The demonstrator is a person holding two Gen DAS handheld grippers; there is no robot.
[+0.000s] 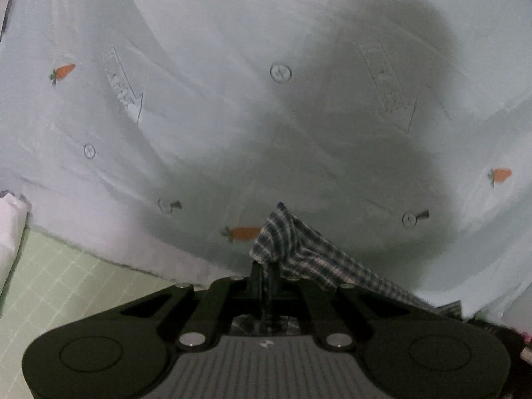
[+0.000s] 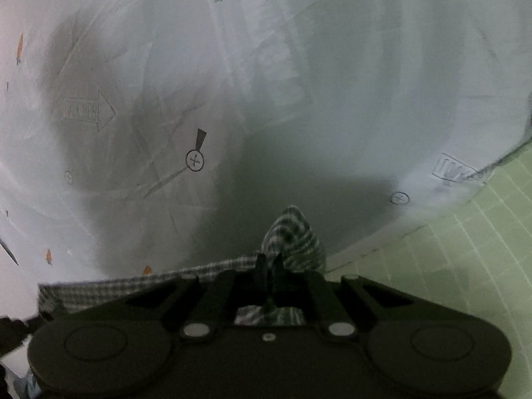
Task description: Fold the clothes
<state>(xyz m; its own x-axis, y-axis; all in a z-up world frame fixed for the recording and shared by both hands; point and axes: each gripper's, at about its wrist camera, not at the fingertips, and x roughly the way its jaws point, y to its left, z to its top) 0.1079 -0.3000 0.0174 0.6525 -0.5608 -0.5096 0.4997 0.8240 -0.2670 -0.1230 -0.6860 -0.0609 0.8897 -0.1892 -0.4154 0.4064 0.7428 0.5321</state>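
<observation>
Plaid garment (image 1: 299, 249) pinched in both: left hand-held gripper (image 1: 265, 271) and right hand-held gripper (image 2: 270, 262) each clamp a corner, held above carrot-print sheet (image 1: 199, 66). Green grid mat (image 2: 449, 249) shows past the sheet's edge. Gripper shadows darken the sheet.

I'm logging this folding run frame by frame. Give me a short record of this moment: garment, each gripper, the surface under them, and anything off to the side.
garment: plaid cloth, lifted above the surface, stretched between both grippers
left gripper: shut on a corner of the plaid cloth
right gripper: shut on another corner of the plaid cloth
surface: pale carrot-print sheet, wrinkled, with dark shadows cast on it
beside sheet: green grid mat
fold state: no fold visible yet
</observation>
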